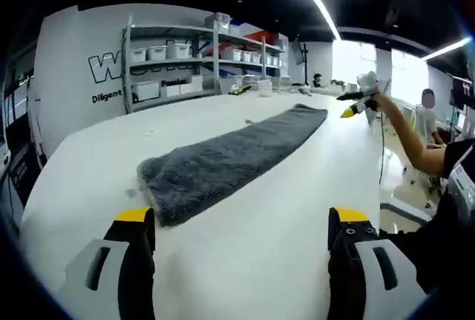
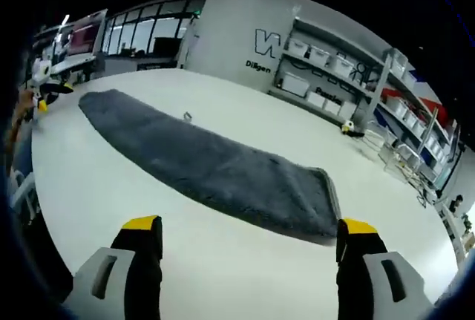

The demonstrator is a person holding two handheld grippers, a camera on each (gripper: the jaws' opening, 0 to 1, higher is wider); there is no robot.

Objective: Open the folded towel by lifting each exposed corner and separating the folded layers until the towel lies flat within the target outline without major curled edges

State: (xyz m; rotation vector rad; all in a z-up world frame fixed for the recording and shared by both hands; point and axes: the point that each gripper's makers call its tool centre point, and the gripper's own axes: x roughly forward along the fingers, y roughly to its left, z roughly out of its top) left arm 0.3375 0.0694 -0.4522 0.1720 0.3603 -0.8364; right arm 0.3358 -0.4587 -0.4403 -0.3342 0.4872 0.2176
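Left claw (image 1: 242, 234) jaws wide apart, empty, hovering over bare white surface (image 1: 245, 260) just short of near towel end. Right claw (image 2: 248, 246) likewise spread, holding nothing, raised beside towel's long side. Grey towel (image 2: 215, 168) stretched lengthwise mid-surface, apparently still folded; both claws likely poised for corner lifts
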